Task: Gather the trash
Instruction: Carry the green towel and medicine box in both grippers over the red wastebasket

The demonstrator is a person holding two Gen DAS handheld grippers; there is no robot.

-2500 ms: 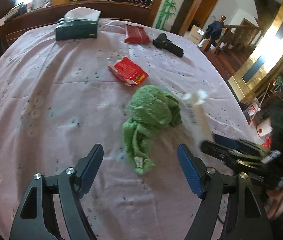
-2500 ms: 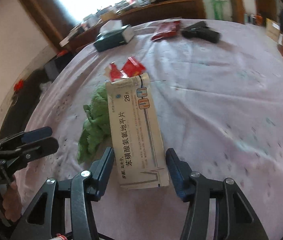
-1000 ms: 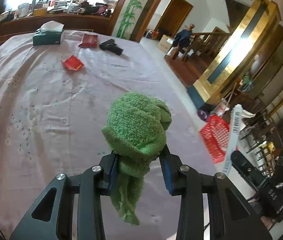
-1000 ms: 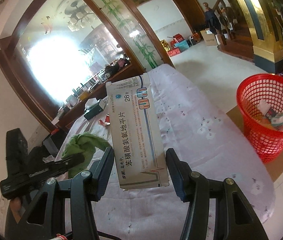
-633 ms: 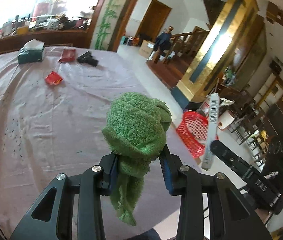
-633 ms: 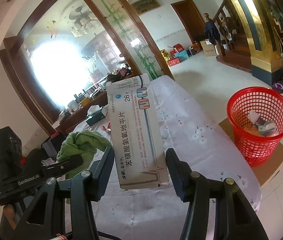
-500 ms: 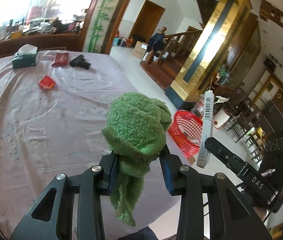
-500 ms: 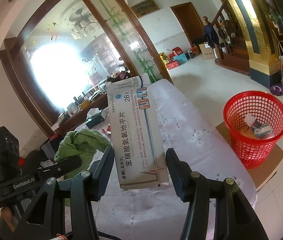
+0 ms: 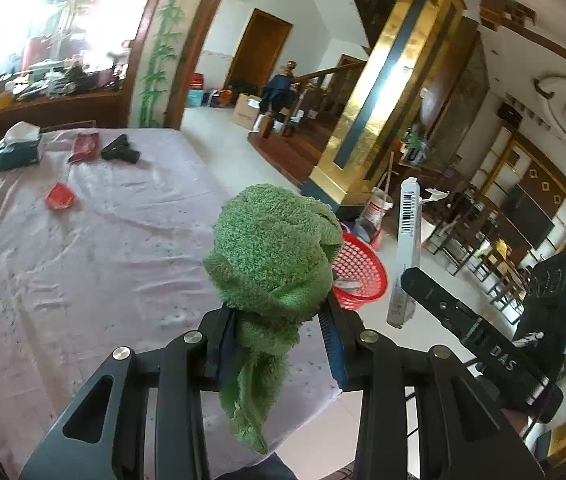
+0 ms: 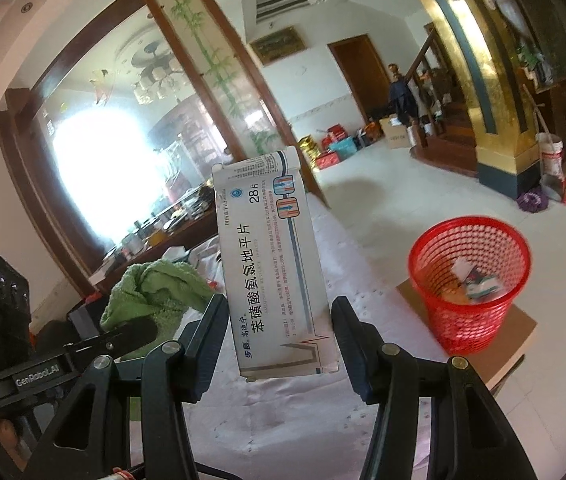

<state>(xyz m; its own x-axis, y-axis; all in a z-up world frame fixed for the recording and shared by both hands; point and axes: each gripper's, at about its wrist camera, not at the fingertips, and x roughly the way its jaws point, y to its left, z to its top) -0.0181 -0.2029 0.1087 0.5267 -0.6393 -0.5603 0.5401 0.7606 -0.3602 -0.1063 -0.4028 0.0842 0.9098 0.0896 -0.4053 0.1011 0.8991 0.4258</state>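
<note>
We hold a bunched green towel (image 9: 273, 256) pinched between the fingers of our left gripper (image 9: 279, 344), its tail hanging below. Our right gripper (image 10: 281, 340) clamps a white medicine box (image 10: 273, 264) upright by its long edges. A red mesh basket (image 10: 469, 280) with scraps inside stands on cardboard on the floor, beyond the worktop (image 9: 83, 248) edge. A red wrapper (image 9: 60, 197) lies on the cloth.

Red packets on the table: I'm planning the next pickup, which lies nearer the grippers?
The bright red packet alone mid-table; the darker red packet lies farther, beside the black object.
</note>
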